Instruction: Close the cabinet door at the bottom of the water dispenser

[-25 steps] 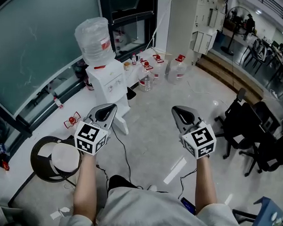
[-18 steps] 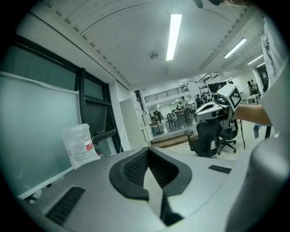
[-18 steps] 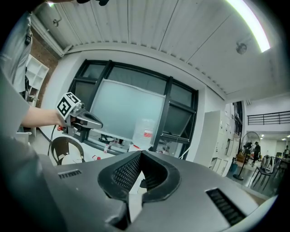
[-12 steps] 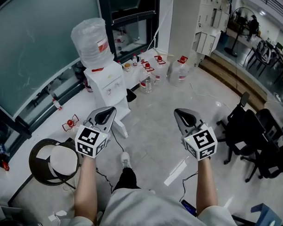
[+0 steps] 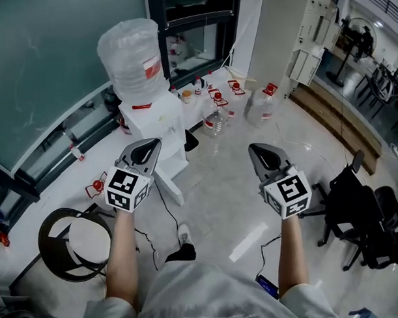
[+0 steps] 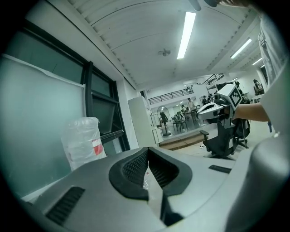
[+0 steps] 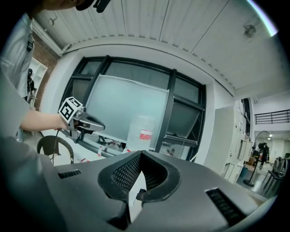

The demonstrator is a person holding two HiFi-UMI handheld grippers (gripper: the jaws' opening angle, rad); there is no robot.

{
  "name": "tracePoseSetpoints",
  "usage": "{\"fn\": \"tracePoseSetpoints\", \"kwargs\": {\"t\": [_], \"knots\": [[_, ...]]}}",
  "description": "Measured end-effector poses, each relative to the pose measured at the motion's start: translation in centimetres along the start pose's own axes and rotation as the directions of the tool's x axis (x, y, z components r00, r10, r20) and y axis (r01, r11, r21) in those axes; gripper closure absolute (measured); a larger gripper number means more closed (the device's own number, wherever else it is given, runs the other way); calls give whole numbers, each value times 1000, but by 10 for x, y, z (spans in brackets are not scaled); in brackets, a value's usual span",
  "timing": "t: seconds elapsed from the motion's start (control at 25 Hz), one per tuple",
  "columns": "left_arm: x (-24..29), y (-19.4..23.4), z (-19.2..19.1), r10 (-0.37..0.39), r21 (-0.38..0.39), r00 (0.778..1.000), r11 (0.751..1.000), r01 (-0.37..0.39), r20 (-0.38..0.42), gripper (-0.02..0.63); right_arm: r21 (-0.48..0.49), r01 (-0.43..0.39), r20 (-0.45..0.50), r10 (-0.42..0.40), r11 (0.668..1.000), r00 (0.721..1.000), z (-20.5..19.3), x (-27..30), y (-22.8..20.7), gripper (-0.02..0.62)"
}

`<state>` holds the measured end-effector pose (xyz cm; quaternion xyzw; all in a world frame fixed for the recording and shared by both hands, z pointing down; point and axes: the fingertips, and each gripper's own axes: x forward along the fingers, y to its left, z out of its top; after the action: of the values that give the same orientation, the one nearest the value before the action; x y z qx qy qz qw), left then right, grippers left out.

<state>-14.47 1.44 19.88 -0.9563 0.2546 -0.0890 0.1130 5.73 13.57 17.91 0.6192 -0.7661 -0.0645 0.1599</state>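
Note:
A white water dispenser (image 5: 156, 124) with a plastic-wrapped bottle (image 5: 129, 55) on top stands by the dark window wall. Its bottom cabinet door (image 5: 170, 186) hangs open, swung out toward me over the floor. My left gripper (image 5: 148, 144) is shut and empty, held in the air just in front of the dispenser's lower body, above the open door. My right gripper (image 5: 257, 150) is also shut and empty, out to the right over bare floor. In the left gripper view the jaws (image 6: 147, 150) meet, with the bottle (image 6: 82, 141) ahead on the left. The right gripper view shows its jaws (image 7: 141, 155) together.
Several water jugs (image 5: 215, 118) stand on the floor behind the dispenser near a white pillar. A round black stand (image 5: 71, 238) with a white top is at lower left. Black office chairs (image 5: 363, 213) stand at right. A thin cable (image 5: 166, 209) runs across the floor by my foot (image 5: 182, 235).
I have stepped forward: the dispenser and its open door are nearer and larger in view. Both grippers moved with me toward it and stayed shut.

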Motion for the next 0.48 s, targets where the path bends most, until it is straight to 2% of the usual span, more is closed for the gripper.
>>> {"fn": "tracePoseSetpoints", "kwargs": {"t": [0.24,0.48], "knots": [[61,80,-34,-28,-11,999,1000,28,-46,588,20,-40,8,40,999,999,13,115,-15,571],[119,125,-65,-80,-20,993,997,78,-83,588,49,-76,-10,77,996,997,7,202,-20,570]]}}
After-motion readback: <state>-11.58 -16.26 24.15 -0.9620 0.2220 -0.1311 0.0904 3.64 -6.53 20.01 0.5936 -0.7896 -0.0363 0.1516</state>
